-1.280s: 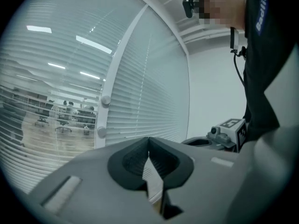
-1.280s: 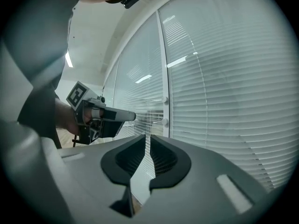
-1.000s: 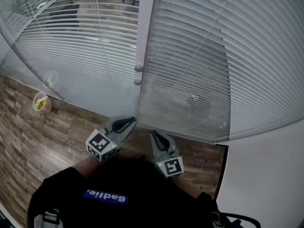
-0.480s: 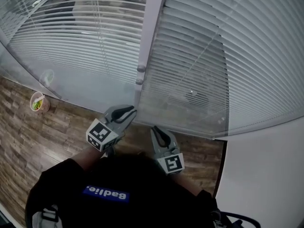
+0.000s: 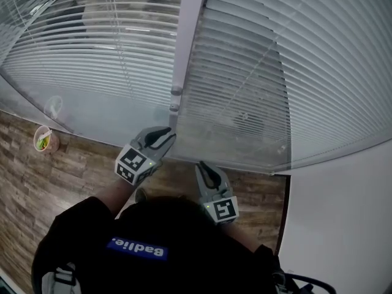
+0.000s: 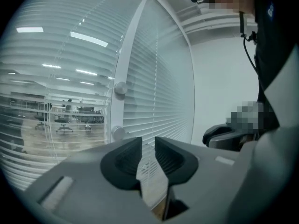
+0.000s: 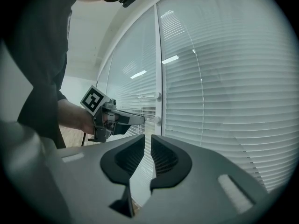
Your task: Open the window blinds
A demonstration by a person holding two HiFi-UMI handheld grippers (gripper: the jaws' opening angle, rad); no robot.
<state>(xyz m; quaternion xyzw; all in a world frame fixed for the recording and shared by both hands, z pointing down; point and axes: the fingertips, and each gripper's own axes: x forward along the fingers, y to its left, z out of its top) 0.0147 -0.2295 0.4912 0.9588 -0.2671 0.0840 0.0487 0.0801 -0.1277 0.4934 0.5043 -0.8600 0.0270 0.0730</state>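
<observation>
While the person (image 5: 147, 244) stands close to the window, both grippers point at the foot of the blinds (image 5: 257, 72), which hang lowered over two panes on either side of a pale upright post (image 5: 187, 29). Slats cover both panes down to near the wood floor (image 5: 79, 164). Through the left pane's slats the left gripper view shows a lit room with chairs (image 6: 63, 121) beyond, while the right pane's slats look denser and whiter. Two round knobs sit one above the other on the post, the upper knob (image 5: 177, 90) and the lower knob (image 5: 174, 108). The left gripper (image 5: 169, 132) is held out ahead of the right one, its tip just below the lower knob in the head view and just beside it in the right gripper view; whether it touches I cannot tell. Its jaws have just been opening and stand apart with a clear gap, with nothing between the pads and only blinds seen past them. The right gripper (image 5: 201, 169) sits lower and nearer the body, aimed at the right pane's bottom slats and apart from them. Its jaws have also just been opening a little; they stand narrowly apart with nothing between them. A small cup (image 5: 43, 141) stands on the floor at the left, by the glass, and a white wall (image 5: 343, 225) meets the window at the right.
</observation>
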